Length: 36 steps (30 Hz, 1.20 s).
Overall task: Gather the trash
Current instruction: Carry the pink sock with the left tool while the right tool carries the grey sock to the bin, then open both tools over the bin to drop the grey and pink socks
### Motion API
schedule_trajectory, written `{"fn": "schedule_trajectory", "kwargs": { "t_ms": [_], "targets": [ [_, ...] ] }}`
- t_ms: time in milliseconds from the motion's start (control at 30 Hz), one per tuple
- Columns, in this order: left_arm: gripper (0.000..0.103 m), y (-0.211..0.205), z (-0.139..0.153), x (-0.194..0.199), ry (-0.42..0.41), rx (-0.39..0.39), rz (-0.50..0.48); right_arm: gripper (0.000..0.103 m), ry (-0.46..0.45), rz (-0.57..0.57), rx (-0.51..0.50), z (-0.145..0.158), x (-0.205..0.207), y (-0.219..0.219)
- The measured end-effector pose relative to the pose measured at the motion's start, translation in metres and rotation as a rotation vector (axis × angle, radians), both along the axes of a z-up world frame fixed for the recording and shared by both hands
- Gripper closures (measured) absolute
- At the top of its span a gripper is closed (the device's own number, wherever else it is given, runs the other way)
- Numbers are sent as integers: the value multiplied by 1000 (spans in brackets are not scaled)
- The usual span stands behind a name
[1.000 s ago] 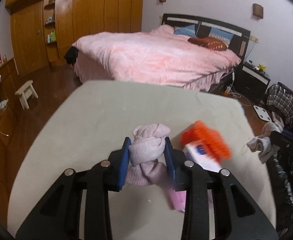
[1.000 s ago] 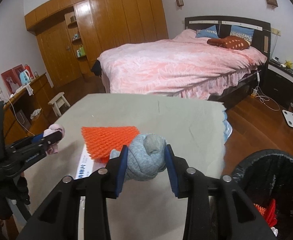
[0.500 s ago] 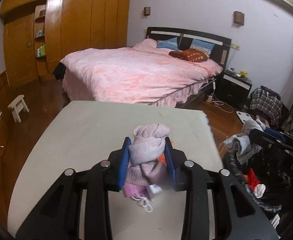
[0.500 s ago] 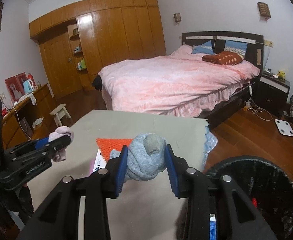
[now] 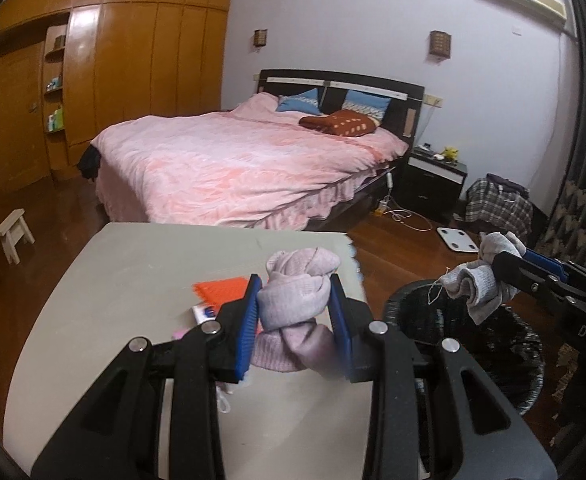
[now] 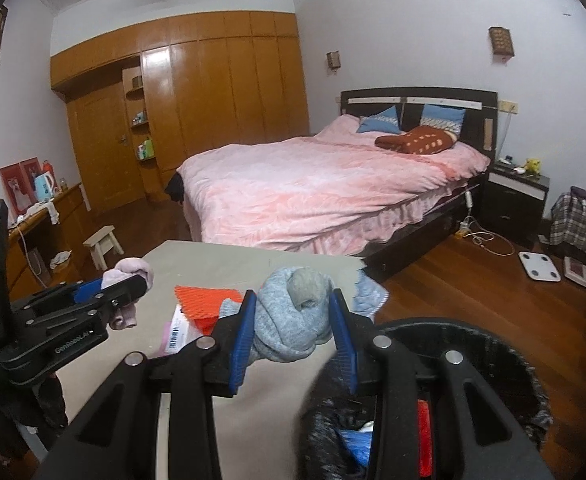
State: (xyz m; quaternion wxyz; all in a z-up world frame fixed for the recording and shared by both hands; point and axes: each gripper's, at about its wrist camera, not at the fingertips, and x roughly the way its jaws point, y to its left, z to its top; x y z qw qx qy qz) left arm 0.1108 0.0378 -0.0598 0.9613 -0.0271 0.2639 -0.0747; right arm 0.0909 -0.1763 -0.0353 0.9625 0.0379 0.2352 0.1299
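While both of your grippers carry loads, the relation that matters is where each bundle sits against the black round bin lined with a dark plastic bag point(image 5: 469, 344). Your right gripper point(image 6: 293, 322) is the nearer one: the left wrist view shows its knotted grey sock bundle point(image 6: 293, 316) hanging above the bin's rim, and in its own view the bin mouth point(image 6: 505, 364) lies directly below and to the right of its fingers. Your left gripper point(image 5: 295, 314) is over the beige cloth-covered table point(image 5: 133, 280), with the bin off to its right, so it must travel rightward past the table edge. Both pairs of jaws are closed down to the width of their loads; the right clamps the grey bundle, the left clamps a knotted pale pink sock bundle point(image 5: 297, 300), its long axis running roughly along the fingers. An orange ribbed plastic mesh piece point(image 5: 223, 290) and a white printed packet point(image 6: 177, 334) lie on the table, uncollected. Judgement: right release looks close to ready; left needs repositioning first. Red and blue scraps show inside the bin.
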Motion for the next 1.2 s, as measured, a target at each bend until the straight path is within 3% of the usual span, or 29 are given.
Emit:
{"fn": "schedule_trajectory", "kwargs": {
  "t_ms": [567,1200],
  "targets": [
    [71,-86,14,-17,-35,12,-170,66,-12,-158,-5,0,-31,-78],
    [71,-179,-40,16,37,58,-338,66,69,-274,-17,-44,-17,-152]
  ]
}}
